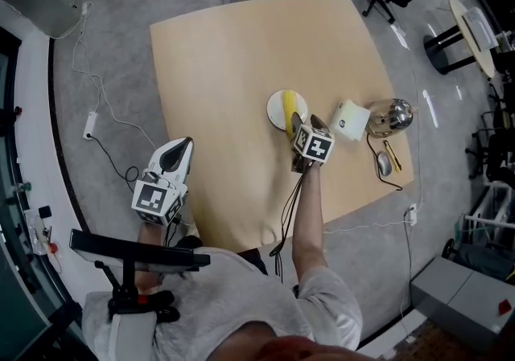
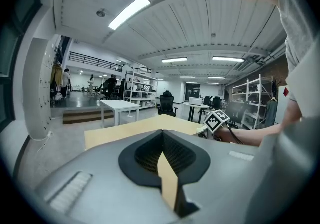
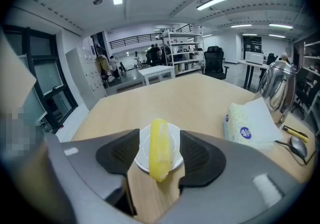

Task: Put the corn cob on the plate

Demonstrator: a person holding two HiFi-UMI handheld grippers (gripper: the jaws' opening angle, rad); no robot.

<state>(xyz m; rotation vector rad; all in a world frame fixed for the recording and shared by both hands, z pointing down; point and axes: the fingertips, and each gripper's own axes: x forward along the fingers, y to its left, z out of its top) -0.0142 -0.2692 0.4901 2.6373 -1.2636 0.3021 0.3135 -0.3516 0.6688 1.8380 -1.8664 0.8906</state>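
on the one plate point(image 3: 141, 152) lies one corn cob point(image 3: 160, 149), right tongs point(image 1: 307, 121) parted.

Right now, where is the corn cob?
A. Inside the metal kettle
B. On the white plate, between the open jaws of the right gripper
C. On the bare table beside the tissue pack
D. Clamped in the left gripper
B: in the right gripper view the corn cob lies on the white plate, its near end past the rim, and the right gripper has its jaws apart, with a gap on each side.
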